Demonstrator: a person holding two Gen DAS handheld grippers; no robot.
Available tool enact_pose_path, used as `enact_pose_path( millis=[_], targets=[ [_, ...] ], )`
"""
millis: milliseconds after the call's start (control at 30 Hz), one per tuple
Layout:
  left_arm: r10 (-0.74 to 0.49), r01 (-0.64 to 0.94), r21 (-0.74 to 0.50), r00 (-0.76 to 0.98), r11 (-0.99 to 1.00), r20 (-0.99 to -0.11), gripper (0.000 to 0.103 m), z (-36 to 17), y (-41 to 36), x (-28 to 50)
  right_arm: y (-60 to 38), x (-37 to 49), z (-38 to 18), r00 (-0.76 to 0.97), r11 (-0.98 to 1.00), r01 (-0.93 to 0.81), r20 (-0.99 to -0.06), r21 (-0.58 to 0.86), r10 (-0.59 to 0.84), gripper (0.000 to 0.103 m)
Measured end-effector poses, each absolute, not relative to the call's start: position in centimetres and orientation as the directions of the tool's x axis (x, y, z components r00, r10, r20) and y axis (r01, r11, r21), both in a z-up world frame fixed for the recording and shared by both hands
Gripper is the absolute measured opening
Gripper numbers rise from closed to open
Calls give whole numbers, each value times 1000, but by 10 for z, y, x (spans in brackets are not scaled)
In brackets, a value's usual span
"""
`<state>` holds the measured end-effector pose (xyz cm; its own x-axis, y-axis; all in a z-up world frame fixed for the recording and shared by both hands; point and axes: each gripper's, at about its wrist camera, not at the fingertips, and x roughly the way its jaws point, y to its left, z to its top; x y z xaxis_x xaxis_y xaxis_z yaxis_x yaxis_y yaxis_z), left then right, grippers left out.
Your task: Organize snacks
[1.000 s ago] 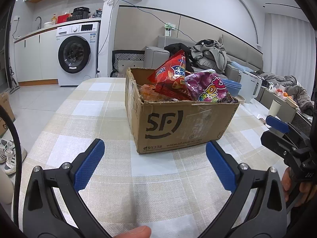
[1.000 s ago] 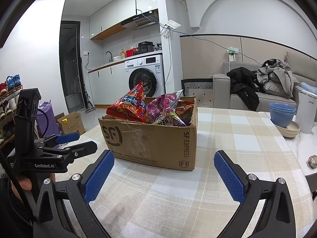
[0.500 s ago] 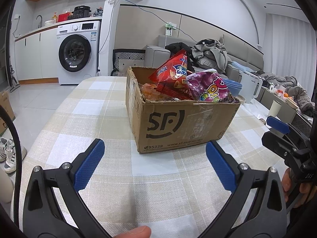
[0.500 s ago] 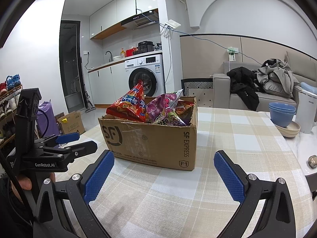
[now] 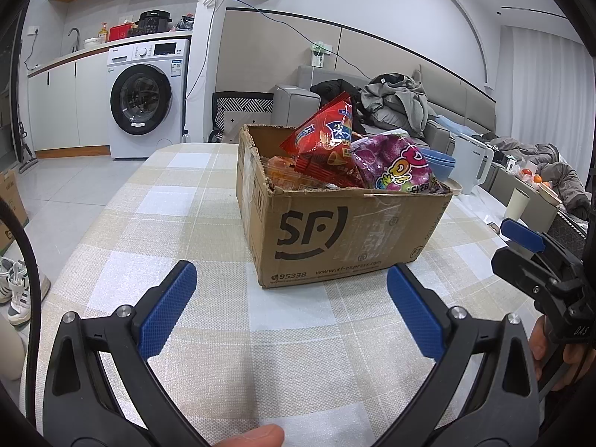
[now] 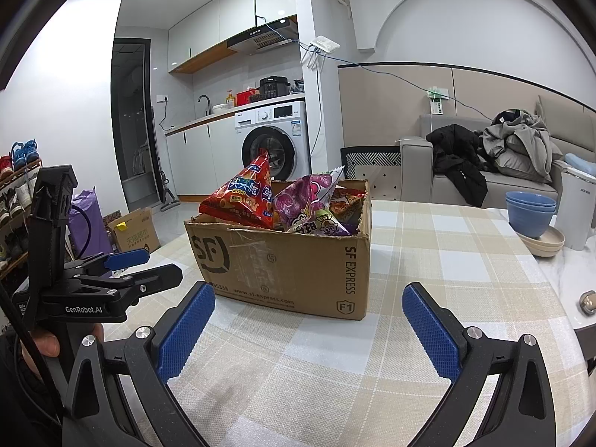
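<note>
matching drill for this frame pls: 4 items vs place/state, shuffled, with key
Items:
1. brown cardboard SF box
2. red crinkly snack bag
3. stacked blue plastic bowls
4. left gripper

Places/states:
A. sticks out of the box top
B. open, holding nothing
C. sits on the checked tablecloth, full of snacks
D. near the table's far right edge, on beige plates

Pairs: 1-C, 2-A, 3-D, 4-B
</note>
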<state>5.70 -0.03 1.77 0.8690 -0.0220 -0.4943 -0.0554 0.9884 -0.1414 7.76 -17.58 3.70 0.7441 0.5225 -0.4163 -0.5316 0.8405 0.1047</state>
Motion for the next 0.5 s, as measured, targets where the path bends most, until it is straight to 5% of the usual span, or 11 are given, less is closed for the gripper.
enact_pose_path(
  millis=[500],
  targets=[
    [-22, -53, -138, 869, 989, -494, 102, 16, -1, 58, -172, 79, 32, 735, 838, -537, -432, 97, 522, 103]
  ],
)
